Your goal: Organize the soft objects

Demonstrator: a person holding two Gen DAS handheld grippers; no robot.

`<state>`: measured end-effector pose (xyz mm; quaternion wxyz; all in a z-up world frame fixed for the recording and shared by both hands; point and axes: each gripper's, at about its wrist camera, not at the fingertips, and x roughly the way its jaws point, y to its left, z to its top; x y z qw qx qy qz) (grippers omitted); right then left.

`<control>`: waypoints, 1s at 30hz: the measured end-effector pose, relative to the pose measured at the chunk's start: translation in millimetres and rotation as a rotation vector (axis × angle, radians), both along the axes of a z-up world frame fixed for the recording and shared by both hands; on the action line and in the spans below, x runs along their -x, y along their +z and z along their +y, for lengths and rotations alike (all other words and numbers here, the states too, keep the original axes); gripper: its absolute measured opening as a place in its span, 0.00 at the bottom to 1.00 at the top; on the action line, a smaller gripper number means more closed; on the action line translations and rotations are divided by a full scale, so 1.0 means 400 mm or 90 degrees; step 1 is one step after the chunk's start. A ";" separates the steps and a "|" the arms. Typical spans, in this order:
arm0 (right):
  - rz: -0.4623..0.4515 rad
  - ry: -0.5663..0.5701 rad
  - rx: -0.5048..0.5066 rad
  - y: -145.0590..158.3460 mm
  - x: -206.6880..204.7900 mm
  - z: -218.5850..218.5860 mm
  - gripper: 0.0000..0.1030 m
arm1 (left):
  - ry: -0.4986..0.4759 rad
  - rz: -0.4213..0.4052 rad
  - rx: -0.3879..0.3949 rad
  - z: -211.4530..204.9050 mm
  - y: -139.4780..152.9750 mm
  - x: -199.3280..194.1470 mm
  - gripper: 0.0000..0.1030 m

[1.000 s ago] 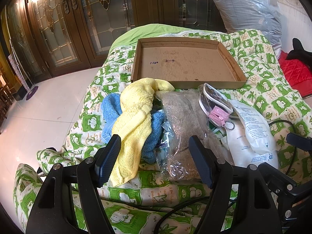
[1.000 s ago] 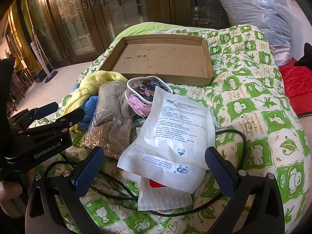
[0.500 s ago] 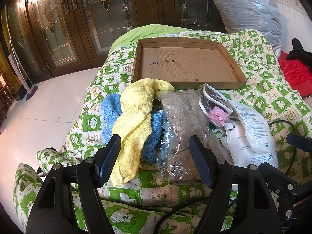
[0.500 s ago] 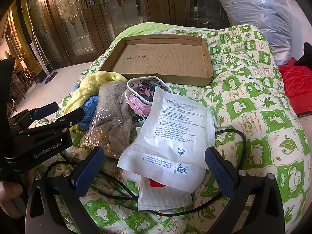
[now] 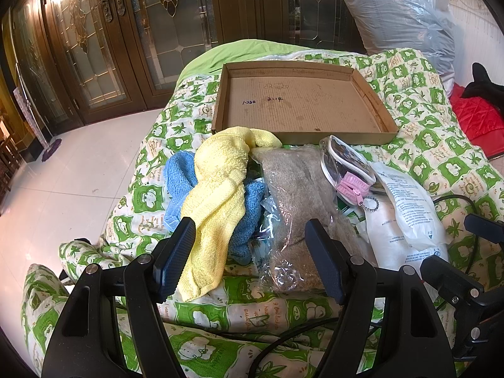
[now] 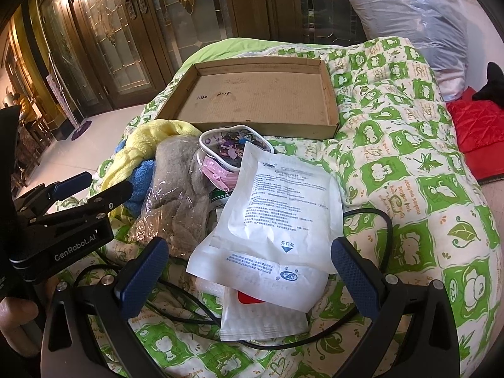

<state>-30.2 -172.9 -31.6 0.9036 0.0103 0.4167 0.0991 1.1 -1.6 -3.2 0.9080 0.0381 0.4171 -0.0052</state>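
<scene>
A heap of soft things lies on a green-and-white quilt: a yellow towel [image 5: 220,189] draped over a blue towel [image 5: 179,179], a grey-brown cloth in clear plastic [image 5: 299,201], a clear pouch with a pink zipper [image 5: 346,170] and white printed packets [image 6: 280,208]. Behind the heap sits a shallow cardboard tray [image 5: 302,107] with nothing in it. My left gripper [image 5: 252,258] hangs open just short of the yellow towel and the bagged cloth. My right gripper [image 6: 249,277] is open over the near end of the white packets. Neither holds anything.
A black cable [image 6: 378,220] loops across the quilt near the packets. A large plastic-wrapped bundle [image 5: 403,15] and red quilted fabric [image 5: 475,119] lie at the back right. White tiled floor [image 5: 63,189] and wood-and-glass doors [image 5: 126,31] are to the left.
</scene>
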 end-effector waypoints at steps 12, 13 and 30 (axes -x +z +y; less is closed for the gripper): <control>0.001 -0.013 -0.009 0.001 -0.005 -0.013 1.00 | 0.000 0.000 0.000 0.000 -0.001 0.001 0.71; 0.003 -0.015 -0.011 0.000 -0.005 -0.015 1.00 | 0.000 0.000 0.000 0.000 -0.001 0.001 0.71; 0.015 -0.031 -0.035 -0.001 -0.019 -0.041 1.00 | -0.041 0.056 0.074 -0.003 0.008 -0.036 0.70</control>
